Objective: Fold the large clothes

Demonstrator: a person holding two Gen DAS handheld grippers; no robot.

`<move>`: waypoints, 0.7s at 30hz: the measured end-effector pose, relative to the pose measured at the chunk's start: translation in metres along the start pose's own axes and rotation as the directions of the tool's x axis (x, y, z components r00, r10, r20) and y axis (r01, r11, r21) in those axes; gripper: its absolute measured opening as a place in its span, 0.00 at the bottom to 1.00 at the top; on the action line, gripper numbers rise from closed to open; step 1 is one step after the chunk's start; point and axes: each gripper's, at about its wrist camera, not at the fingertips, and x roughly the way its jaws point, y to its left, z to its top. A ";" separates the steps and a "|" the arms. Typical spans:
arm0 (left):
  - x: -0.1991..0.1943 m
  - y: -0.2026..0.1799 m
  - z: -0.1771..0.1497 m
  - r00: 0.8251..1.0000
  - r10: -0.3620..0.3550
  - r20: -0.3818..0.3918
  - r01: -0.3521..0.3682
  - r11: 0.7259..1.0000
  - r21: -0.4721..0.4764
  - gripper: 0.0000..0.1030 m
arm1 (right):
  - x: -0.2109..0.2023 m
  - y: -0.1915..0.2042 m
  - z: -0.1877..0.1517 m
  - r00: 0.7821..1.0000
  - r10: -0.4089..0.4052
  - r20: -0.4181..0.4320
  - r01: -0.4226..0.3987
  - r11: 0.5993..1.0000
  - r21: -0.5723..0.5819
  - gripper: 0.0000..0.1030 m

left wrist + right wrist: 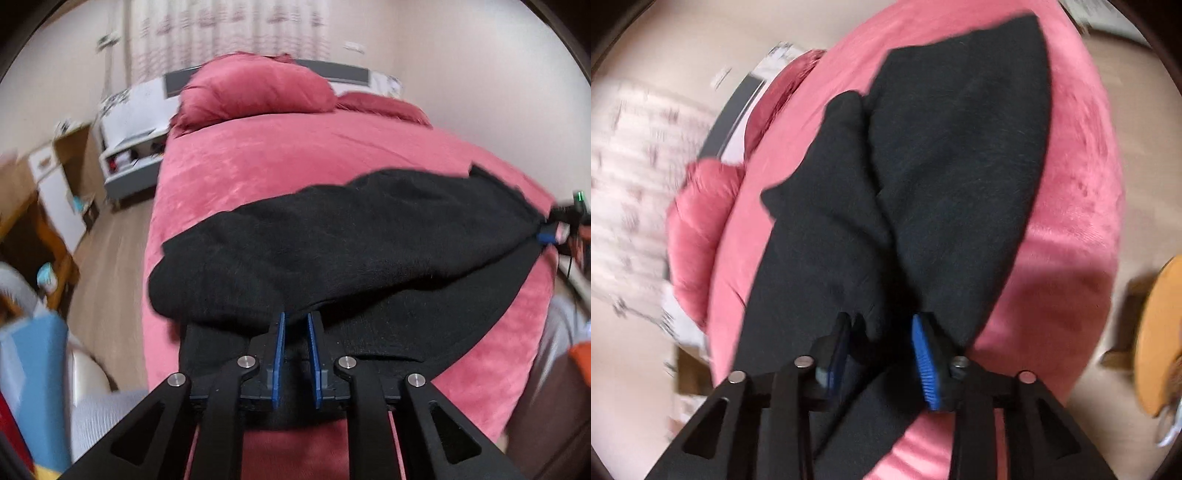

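Black knit garment (351,240) lies across the foot end of the pink-covered bed (258,162), well short of the pillow (255,92), its long axis running side to side between both grippers. Left gripper (295,325) sits at its near edge, jaws slightly parted, fabric between them but not clearly pinched. Right gripper (882,328), at the opposite end, stands wider apart, cloth bunched loosely between its fingers. No containers hold anything relevant.
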 end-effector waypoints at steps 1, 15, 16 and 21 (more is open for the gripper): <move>-0.007 0.007 0.000 1.000 -0.007 0.018 0.008 0.999 -0.051 0.16 | -0.006 0.010 -0.010 1.000 -0.016 0.017 0.016 0.999 -0.046 0.38; 0.033 0.113 0.011 0.982 -0.171 -0.083 0.075 0.751 -0.656 0.71 | 0.060 0.094 -0.173 0.851 0.335 -0.405 -0.329 0.940 0.085 0.46; 0.040 0.114 0.010 0.978 -0.188 -0.090 0.080 0.738 -0.670 0.71 | 0.063 0.091 -0.175 0.850 0.356 -0.389 -0.337 0.934 0.119 0.49; 0.053 0.112 0.028 0.982 -0.139 -0.130 0.019 0.751 -0.660 0.43 | 0.072 0.064 -0.176 0.866 0.384 -0.319 -0.322 0.918 0.230 0.10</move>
